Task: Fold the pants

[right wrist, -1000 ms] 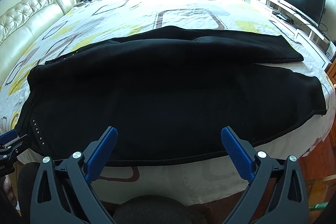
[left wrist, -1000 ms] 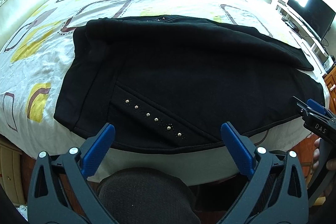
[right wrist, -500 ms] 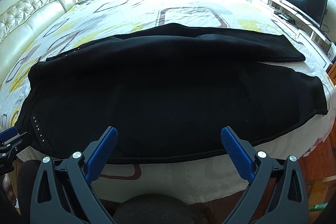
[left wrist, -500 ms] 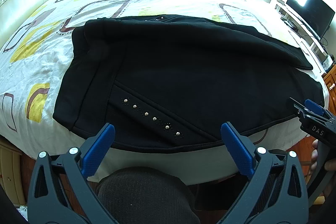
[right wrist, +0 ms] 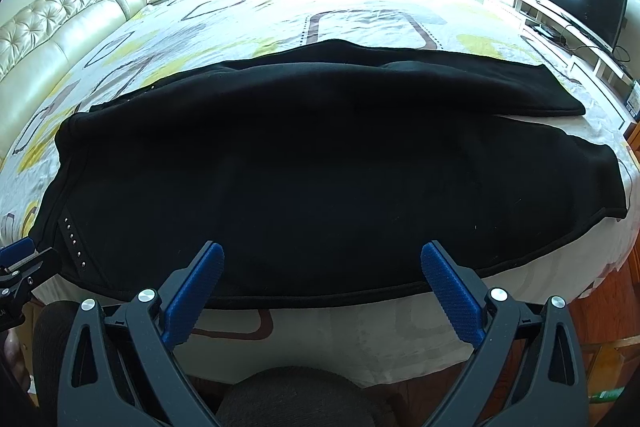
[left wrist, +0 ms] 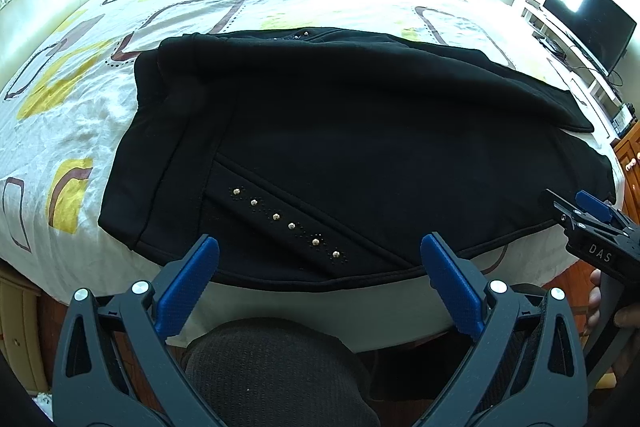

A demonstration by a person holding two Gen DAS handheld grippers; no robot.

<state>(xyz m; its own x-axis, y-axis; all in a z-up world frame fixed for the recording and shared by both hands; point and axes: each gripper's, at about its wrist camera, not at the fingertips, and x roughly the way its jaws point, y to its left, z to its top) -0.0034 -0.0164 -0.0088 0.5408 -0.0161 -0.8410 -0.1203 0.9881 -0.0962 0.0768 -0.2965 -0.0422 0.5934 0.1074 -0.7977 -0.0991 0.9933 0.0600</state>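
Black pants [left wrist: 360, 155] are being displayed flat across the patterned bedspread [left wrist: 72, 115], near its front edge. The left gripper [left wrist: 320, 263] and right gripper [right wrist: 322, 263] are being held wide open, apparently just short of the hem.

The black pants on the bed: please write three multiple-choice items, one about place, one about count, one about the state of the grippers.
1. Where do the black pants lie?
A. on the floor
B. spread on the patterned bedspread
C. over a chair

2. How many metal studs run along the near pocket in the left wrist view?
A. two
B. six
C. ten

3. How do the left gripper and right gripper stand?
A. both open, holding nothing
B. both shut on cloth
C. one open, one shut

Key: 1 B, the cloth lies flat on the bedspread; 2 B, six studs in a slanted row; 3 A, blue pads wide apart, short of the hem.
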